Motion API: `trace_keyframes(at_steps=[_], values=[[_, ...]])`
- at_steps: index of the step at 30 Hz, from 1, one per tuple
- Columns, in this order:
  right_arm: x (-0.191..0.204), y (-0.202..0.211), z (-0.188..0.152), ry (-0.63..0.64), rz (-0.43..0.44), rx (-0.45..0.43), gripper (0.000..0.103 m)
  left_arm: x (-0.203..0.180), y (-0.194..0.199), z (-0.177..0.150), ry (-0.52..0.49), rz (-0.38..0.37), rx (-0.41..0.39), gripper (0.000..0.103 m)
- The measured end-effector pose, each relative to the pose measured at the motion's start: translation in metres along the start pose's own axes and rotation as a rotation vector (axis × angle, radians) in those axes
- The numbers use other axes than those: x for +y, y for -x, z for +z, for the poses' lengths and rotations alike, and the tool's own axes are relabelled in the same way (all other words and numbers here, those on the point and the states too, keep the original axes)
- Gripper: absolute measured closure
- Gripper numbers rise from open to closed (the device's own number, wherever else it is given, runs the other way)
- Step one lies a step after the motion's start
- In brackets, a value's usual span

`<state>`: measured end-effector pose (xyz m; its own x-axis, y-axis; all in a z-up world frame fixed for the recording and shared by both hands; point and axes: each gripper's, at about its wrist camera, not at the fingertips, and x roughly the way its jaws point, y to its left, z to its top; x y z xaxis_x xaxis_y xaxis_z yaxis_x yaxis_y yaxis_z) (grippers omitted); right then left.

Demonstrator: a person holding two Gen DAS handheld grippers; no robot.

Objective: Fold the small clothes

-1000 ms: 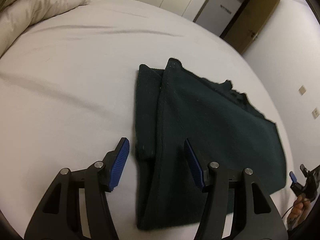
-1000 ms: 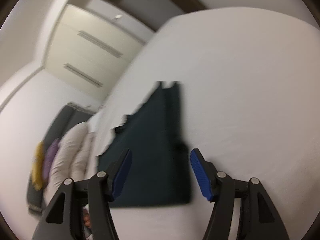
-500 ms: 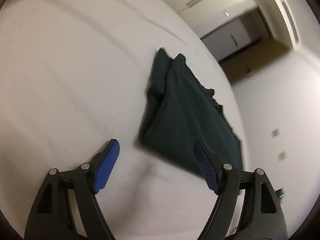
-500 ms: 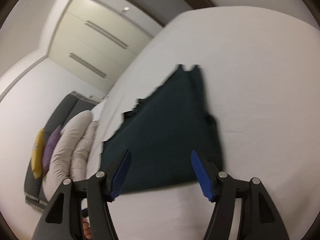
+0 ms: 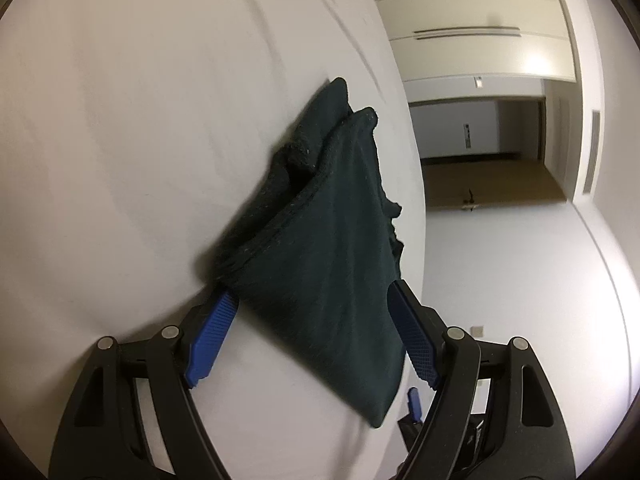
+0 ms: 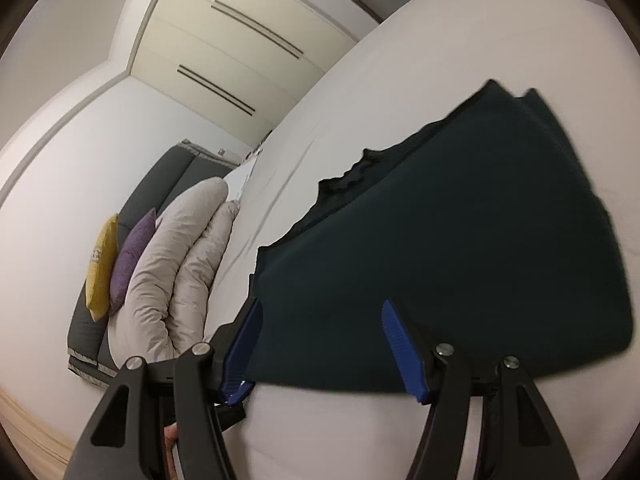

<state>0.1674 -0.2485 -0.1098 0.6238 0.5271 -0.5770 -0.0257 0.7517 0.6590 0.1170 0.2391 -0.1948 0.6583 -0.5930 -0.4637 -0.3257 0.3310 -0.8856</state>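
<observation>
My left gripper (image 5: 312,328) is wide open, with its two blue pads (image 5: 210,340) far apart and its black arms spread out low in the left wrist view. My right gripper (image 6: 320,344) is wide open too, blue pads (image 6: 402,350) far apart. Both point forward and are tilted to one side.

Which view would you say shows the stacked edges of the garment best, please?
The left wrist view: the garment shows its layered hems and open fold between the left gripper fingers. The right wrist view shows only its flat dark top and ragged far edge.
</observation>
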Motion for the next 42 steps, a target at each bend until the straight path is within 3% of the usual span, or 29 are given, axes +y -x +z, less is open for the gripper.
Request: trace_keyframes(at_steps=[4, 6, 8, 11, 17, 20, 23, 25, 27, 28, 31, 34, 35, 36, 37, 38, 39, 41, 42], values=[[0.019, -0.03, 0.01, 0.049, -0.013, 0.053, 0.041, -0.002, -0.013, 0.006, 0.045, -0.031, -0.007, 0.031], [0.024, -0.05, 0.016, 0.062, -0.03, 0.084, 0.046, -0.001, -0.02, 0.013, 0.069, -0.048, -0.006, 0.046], [0.027, -0.068, 0.02, 0.064, -0.06, 0.109, 0.051, 0.001, -0.03, 0.02, 0.077, -0.049, 0.004, 0.071], [0.027, -0.095, 0.025, 0.072, -0.084, 0.154, 0.056, 0.004, -0.038, 0.026, 0.054, -0.012, -0.017, 0.087], [0.012, -0.133, 0.034, 0.039, -0.127, 0.202, 0.06, 0.002, -0.033, 0.026, -0.004, 0.003, -0.059, 0.09], [0.006, -0.144, 0.036, 0.044, -0.165, 0.219, 0.071, -0.002, -0.035, 0.025, -0.033, 0.016, -0.075, 0.091], [-0.001, -0.146, 0.034, 0.032, -0.152, 0.223, 0.073, -0.008, -0.04, 0.026, -0.065, 0.038, -0.083, 0.092], [-0.004, -0.146, 0.031, 0.042, -0.162, 0.217, 0.081, -0.015, -0.042, 0.027, -0.079, 0.05, -0.087, 0.094], [-0.009, -0.146, 0.029, 0.041, -0.177, 0.209, 0.1, -0.022, -0.041, 0.025, -0.107, 0.07, -0.094, 0.094], [-0.014, -0.145, 0.028, 0.025, -0.177, 0.204, 0.103, -0.025, -0.04, 0.024, -0.118, 0.076, -0.097, 0.095], [-0.023, -0.143, 0.027, 0.001, -0.126, 0.19, 0.103, -0.045, -0.04, 0.021, -0.179, 0.1, -0.113, 0.095], [-0.017, -0.139, 0.028, 0.025, -0.127, 0.198, 0.103, -0.085, -0.042, 0.013, -0.319, 0.128, -0.133, 0.095], [-0.016, -0.136, 0.031, 0.011, -0.108, 0.206, 0.096, -0.103, -0.045, 0.008, -0.38, 0.132, -0.135, 0.096], [-0.016, -0.132, 0.035, -0.013, -0.067, 0.218, 0.075, -0.119, -0.049, 0.001, -0.434, 0.134, -0.134, 0.096], [-0.014, -0.126, 0.039, -0.032, -0.014, 0.222, 0.061, -0.139, -0.056, -0.009, -0.518, 0.143, -0.128, 0.095], [-0.011, -0.118, 0.046, -0.044, 0.031, 0.213, 0.035, -0.157, -0.065, -0.022, -0.602, 0.156, -0.12, 0.095], [-0.01, -0.113, 0.05, -0.05, 0.043, 0.206, 0.017, -0.171, -0.073, -0.038, -0.691, 0.171, -0.115, 0.095], [-0.01, -0.106, 0.062, -0.089, 0.093, 0.207, 0.004, -0.186, -0.09, -0.071, -0.854, 0.208, -0.112, 0.095], [-0.012, -0.107, 0.068, -0.123, 0.14, 0.228, 0.003, -0.188, -0.098, -0.084, -0.898, 0.217, -0.101, 0.095]])
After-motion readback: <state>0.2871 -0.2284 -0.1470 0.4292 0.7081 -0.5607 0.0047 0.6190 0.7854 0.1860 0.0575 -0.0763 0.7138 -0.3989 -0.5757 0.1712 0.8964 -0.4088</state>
